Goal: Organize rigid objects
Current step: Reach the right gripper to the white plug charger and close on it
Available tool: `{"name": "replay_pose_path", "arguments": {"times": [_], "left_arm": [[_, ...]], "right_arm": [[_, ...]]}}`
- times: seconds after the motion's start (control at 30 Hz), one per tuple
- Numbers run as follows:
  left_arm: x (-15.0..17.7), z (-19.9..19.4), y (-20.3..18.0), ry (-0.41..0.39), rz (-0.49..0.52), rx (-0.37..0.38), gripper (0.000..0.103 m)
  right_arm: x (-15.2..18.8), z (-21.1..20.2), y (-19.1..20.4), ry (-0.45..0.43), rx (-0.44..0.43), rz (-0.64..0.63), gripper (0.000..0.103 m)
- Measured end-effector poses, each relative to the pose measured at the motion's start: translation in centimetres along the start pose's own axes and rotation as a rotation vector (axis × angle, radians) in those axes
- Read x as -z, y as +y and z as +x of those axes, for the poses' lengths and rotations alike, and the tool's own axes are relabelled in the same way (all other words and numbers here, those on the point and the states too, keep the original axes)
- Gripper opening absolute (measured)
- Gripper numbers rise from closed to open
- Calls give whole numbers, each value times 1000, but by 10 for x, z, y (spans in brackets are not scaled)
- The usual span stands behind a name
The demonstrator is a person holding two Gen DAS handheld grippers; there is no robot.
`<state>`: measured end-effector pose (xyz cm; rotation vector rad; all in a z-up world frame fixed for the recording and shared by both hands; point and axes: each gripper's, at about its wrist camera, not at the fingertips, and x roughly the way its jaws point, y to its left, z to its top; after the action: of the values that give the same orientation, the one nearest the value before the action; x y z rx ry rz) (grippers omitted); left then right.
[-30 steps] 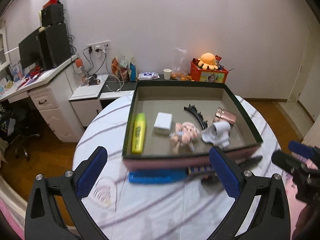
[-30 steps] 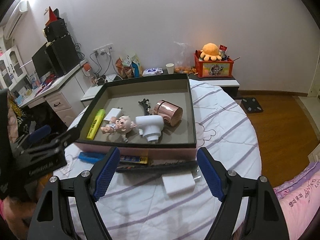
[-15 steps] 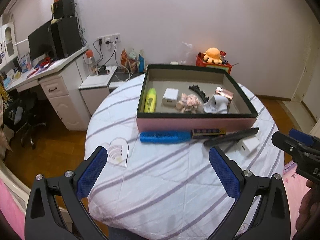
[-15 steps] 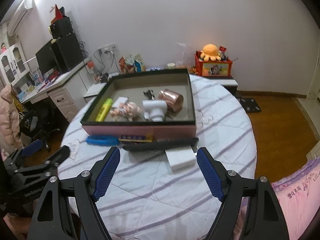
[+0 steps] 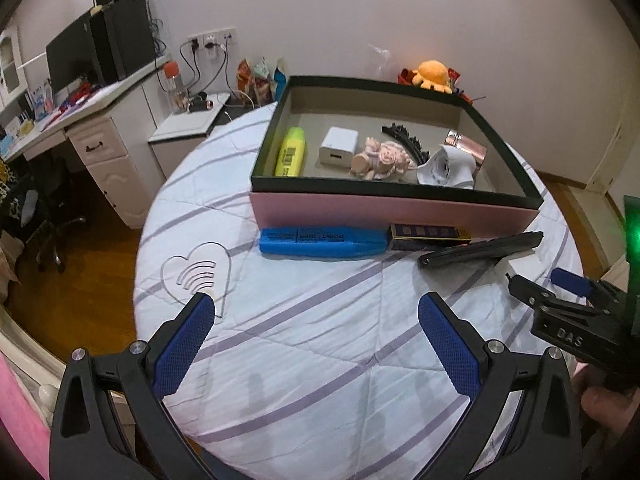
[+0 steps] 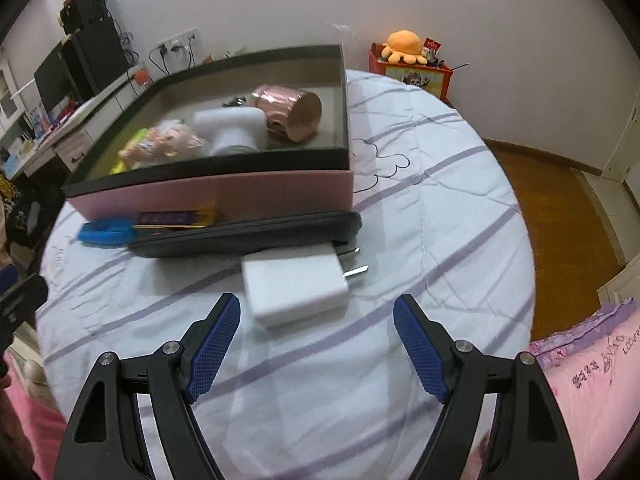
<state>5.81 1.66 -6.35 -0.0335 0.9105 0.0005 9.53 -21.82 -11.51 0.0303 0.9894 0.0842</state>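
Observation:
A pink box with a black rim (image 5: 392, 208) holds a yellow highlighter (image 5: 291, 151), a white cube charger (image 5: 338, 147), a pig figurine (image 5: 380, 156), a white nozzle-shaped item (image 5: 448, 166) and a rose-gold cup (image 6: 290, 114). In front of the box lie a blue marker (image 5: 322, 241), a dark flat packet (image 5: 428, 233) and a long black case (image 6: 248, 238). A white plug adapter (image 6: 296, 290) rests just ahead of my open right gripper (image 6: 316, 304). My left gripper (image 5: 316, 304) hangs open over bare cloth, short of the blue marker.
The round table wears a white cloth with purple stripes (image 5: 320, 380). A desk with a monitor (image 5: 80, 56) stands far left. A red box with an orange plush (image 6: 408, 64) sits behind, and pink bedding (image 6: 592, 380) lies at the right. Wooden floor surrounds the table.
Both grippers have sunk toward the tablecloth and tipped further down. The white plug adapter now sits close before the right fingers. Neither gripper's jaws have changed width.

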Motion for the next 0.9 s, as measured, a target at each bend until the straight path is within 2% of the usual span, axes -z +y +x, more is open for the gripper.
{"name": "replay_pose_path", "arguments": {"times": [0.13, 0.27, 0.3, 0.33, 0.77, 0.9], "left_arm": [[-2, 10, -4, 18, 4, 3, 103], [-4, 17, -7, 32, 8, 4, 103], [-4, 19, -7, 35, 8, 4, 103], [-4, 19, -7, 36, 7, 4, 103], [-2, 14, -7, 23, 7, 23, 103], [-10, 9, -1, -2, -4, 26, 103]], "right_arm": [[-6, 17, 0, 18, -9, -43, 81], [-8, 23, 6, -11, 3, -104, 80], [-8, 22, 5, -12, -1, -99, 77], [-7, 22, 5, -13, -7, -95, 69], [13, -15, 7, -18, -67, -47, 68], [7, -34, 14, -49, -97, -49, 69]]}}
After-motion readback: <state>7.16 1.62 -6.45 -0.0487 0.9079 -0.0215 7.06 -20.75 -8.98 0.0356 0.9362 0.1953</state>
